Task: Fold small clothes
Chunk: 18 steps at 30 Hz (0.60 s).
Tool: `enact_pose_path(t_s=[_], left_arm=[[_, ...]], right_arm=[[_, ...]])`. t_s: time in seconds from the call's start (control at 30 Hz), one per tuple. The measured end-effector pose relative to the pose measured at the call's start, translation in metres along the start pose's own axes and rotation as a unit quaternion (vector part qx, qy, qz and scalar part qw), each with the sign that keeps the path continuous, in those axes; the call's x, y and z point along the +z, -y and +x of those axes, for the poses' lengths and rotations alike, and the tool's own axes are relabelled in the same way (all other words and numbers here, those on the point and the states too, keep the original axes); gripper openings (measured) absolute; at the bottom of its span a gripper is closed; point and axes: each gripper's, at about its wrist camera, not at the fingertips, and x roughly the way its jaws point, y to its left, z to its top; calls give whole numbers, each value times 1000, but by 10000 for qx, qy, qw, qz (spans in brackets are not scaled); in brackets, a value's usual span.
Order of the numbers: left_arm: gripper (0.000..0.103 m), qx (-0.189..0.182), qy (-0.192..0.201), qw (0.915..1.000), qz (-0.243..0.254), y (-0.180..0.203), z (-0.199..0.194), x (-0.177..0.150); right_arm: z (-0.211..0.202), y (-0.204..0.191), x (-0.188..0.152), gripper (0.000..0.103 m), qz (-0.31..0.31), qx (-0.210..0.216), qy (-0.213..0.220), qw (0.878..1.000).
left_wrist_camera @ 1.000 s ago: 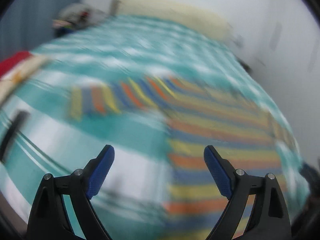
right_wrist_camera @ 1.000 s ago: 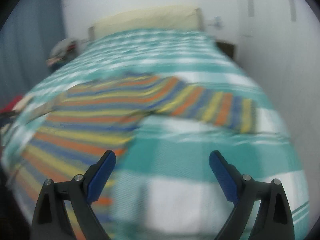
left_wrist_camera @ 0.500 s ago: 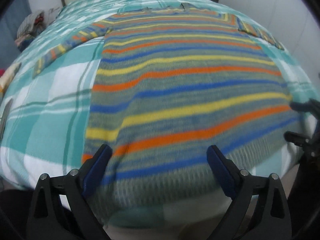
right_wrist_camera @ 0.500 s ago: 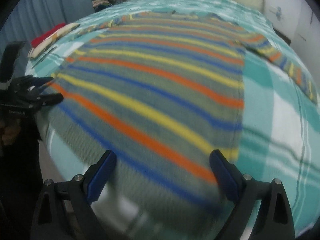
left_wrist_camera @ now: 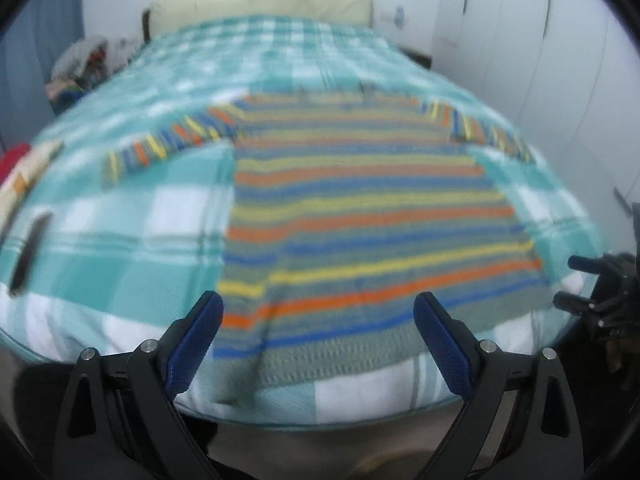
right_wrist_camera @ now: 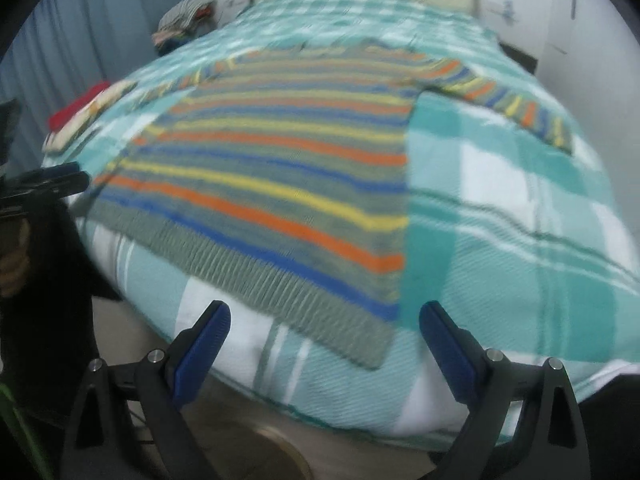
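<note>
A grey knit sweater [left_wrist_camera: 360, 208] with orange, yellow and blue stripes lies flat on the bed, its hem at the near edge. Both sleeves [left_wrist_camera: 160, 148] are spread out to the sides. My left gripper [left_wrist_camera: 316, 320] hangs open just off the foot of the bed, in front of the hem's left part, holding nothing. In the right wrist view the same sweater [right_wrist_camera: 280, 160] fills the middle. My right gripper [right_wrist_camera: 324, 320] is open before the hem's right corner, holding nothing. Each gripper shows at the edge of the other's view: the right gripper [left_wrist_camera: 592, 292], the left gripper [right_wrist_camera: 44, 184].
A teal and white checked blanket [left_wrist_camera: 120, 220] covers the bed, with a cream pillow [left_wrist_camera: 260, 0] at the head. Folded red and cream clothes [right_wrist_camera: 84, 108] and a dark flat object [left_wrist_camera: 30, 252] lie at the left. A clothes pile [right_wrist_camera: 184, 20], blue curtain [right_wrist_camera: 80, 20] and white wardrobe [left_wrist_camera: 540, 40] stand around.
Both views swung from the sleeves to the sweater's hem, then drew back past the foot of the bed. Both grippers stayed open. The sweater has not moved.
</note>
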Motion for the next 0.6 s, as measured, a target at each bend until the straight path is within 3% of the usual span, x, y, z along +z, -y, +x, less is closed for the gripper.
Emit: enact_pose_path(t_s=[0.17, 0.3, 0.4, 0.5, 0.6], left_arm=[[100, -47, 567, 9983, -113, 0, -28, 38], [102, -169, 860, 9961, 24, 11, -25, 83], [102, -220, 830, 9962, 171, 18, 6, 117], [102, -202, 671, 9975, 79, 16, 50, 140], [102, -125, 597, 9979, -203, 6, 88, 148]], right_arm=[[-29, 18, 50, 95, 12, -47, 588, 9983], [-48, 56, 95, 95, 260, -63, 1156, 9929], [-60, 106, 131, 95, 675, -226, 1682, 9832], [-63, 186, 166, 95, 1470, -411, 2126, 9651], [-51, 257, 189, 95, 2281, -442, 2142, 9488]])
